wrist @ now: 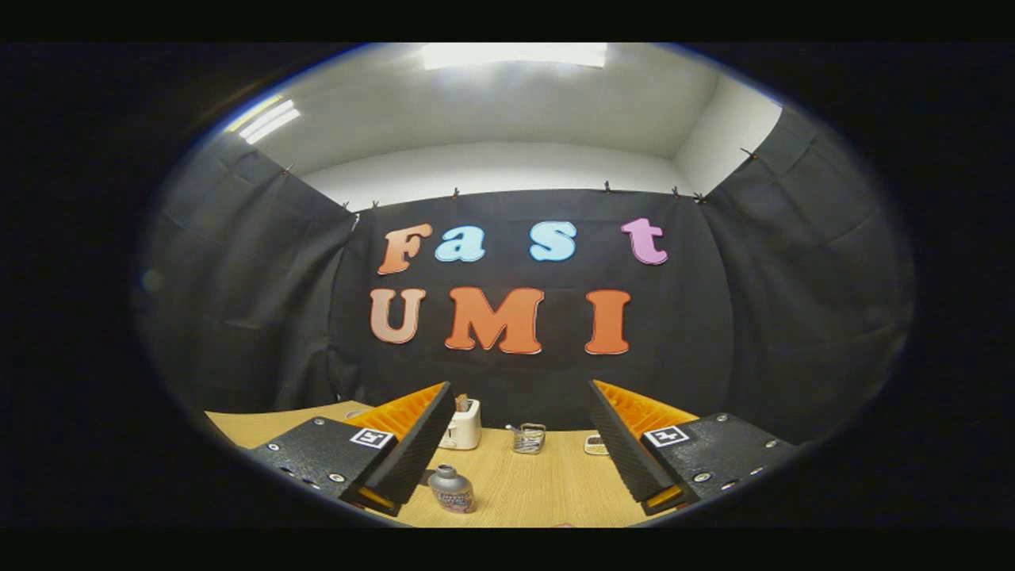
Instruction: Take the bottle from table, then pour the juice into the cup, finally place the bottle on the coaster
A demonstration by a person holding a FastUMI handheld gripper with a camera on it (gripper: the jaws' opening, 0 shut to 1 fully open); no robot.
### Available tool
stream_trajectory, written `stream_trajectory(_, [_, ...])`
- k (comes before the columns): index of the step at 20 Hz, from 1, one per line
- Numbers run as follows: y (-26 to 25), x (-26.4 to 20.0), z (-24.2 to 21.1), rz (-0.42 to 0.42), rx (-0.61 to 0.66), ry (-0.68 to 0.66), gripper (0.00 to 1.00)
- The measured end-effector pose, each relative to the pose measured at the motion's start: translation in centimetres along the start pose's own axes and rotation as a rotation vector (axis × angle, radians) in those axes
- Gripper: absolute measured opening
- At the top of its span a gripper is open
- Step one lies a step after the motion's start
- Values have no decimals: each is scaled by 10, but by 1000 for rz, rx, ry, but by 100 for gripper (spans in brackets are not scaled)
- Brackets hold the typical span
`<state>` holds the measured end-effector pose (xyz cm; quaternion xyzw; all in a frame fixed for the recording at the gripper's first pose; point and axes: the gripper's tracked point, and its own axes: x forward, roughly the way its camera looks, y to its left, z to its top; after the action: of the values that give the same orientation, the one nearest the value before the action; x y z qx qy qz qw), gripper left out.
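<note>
While the gripper (pixel 515 444) hangs above the wooden surface (pixel 547 492) with fingers spread wide and nothing between them, the bottle (pixel 451 489) stands upright just beside the left finger, long axis vertical, cap up. Beyond the fingers sit a white toaster (pixel 464 426), a clear cup (pixel 529 438) and a small coaster (pixel 595 445).

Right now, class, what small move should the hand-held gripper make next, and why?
Probably lower and shift toward the bottle: the hand-held gripper is open and holds nothing, and the bottle stands upright on the table, close beside the left finger.
</note>
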<state>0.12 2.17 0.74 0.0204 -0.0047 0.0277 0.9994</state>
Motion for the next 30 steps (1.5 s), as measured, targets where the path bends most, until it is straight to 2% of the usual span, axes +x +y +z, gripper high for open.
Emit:
stream_trajectory(10, [16, -5, -24, 32, 18, 34, 99])
stream_trajectory(30, [79, -5, -173, 169, 56, 190, 99])
